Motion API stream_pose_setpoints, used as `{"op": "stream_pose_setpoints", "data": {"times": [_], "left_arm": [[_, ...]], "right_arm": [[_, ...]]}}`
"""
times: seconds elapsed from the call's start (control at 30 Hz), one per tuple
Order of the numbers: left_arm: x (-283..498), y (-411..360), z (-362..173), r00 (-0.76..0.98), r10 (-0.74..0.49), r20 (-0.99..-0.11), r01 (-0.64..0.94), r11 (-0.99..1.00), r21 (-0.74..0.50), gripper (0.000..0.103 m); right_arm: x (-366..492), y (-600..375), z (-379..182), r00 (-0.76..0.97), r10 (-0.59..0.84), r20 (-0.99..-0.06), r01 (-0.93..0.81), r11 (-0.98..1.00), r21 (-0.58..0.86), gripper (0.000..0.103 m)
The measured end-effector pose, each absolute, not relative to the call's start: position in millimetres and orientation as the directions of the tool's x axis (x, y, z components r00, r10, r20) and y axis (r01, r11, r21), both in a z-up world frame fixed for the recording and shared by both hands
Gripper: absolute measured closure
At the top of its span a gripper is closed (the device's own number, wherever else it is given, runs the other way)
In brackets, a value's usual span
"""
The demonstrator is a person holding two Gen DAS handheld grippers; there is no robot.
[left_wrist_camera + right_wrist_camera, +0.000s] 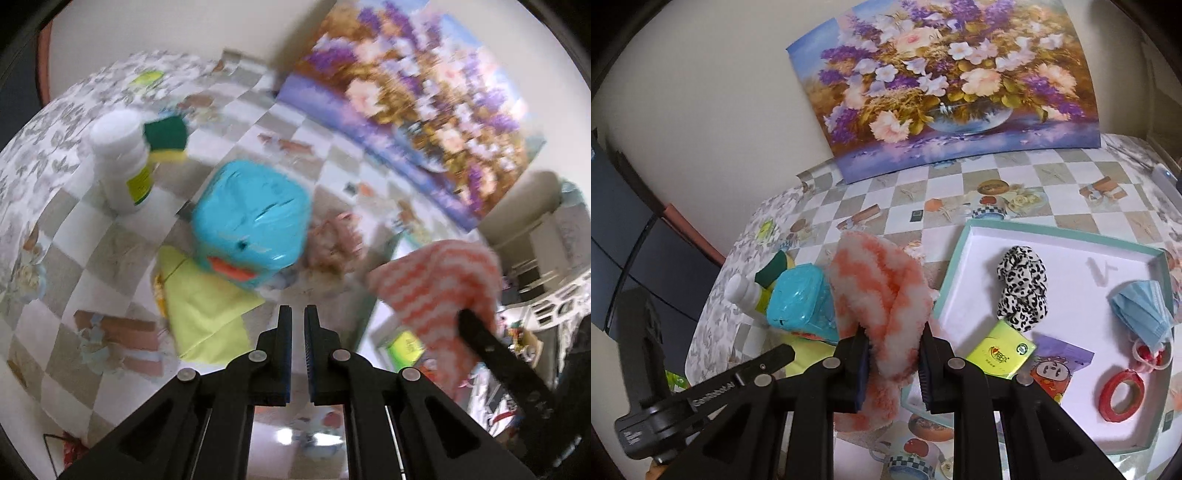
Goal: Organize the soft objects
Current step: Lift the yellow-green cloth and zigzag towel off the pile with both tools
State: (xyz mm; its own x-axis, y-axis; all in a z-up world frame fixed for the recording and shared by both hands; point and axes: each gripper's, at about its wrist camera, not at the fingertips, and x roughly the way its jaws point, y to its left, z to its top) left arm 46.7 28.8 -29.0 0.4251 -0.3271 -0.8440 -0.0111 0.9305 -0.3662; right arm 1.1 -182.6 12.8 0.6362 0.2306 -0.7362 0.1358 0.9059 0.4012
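The right tool [894, 354] points steeply down over the checked counter [960, 184], its jaws clamped on a fluffy orange-and-white cloth [886, 295]; the cloth rises in a fold above the pads and hangs in a tail below them, clear of the counter; it sits just left of the teal-rimmed tray [951, 277], its tail overlapping the tray's near corner in the right wrist view. The left tool [297, 314] also tilts down, its jaws drawn together with only a slit between the pads and nothing in them; it hovers above a yellow-green cloth [207, 314] lying flat on the counter, apart from it. A teal packet [251, 225] rests on that cloth's far edge; behind stand a white bottle [122, 162] and a green-and-yellow sponge [166, 138]. In the tray lie a leopard-print scrunchie [1023, 288], a blue face mask [1141, 314], a green tissue pack [1001, 349] and a red tape roll [1123, 395].
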Motion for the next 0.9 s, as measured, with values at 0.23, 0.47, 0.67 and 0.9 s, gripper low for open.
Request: {"op": "stream_pose_setpoints", "data": {"times": [0.23, 0.47, 0.67, 0.9], "left_arm": [[55.1, 51.0, -55.5, 0.346, -0.209, -0.915, -0.137, 0.953, -0.269, 0.093], [59.4, 55.2, -78.2, 0.271, -0.117, -0.955, -0.184, 0.968, -0.171, 0.062], [62.4, 44.6, -98.2, 0.202, -0.096, -0.975, -0.155, 0.980, -0.128, 0.056], [64.5, 38.6, -104.5, 0.200, -0.085, -0.976, -0.134, 0.985, -0.113, 0.055]], "right_arm": [[4.5, -171.1, -2.6, 0.576, 0.199, -0.792, 0.142, 0.930, 0.338, 0.080], [3.1, -161.7, -6.5, 0.556, 0.192, -0.809, 0.119, 0.945, 0.306, 0.080], [2.8, -156.6, -7.2, 0.548, 0.196, -0.813, 0.103, 0.949, 0.298, 0.080], [3.8, -154.0, -9.8, 0.538, 0.191, -0.821, 0.101, 0.952, 0.288, 0.080]]}}
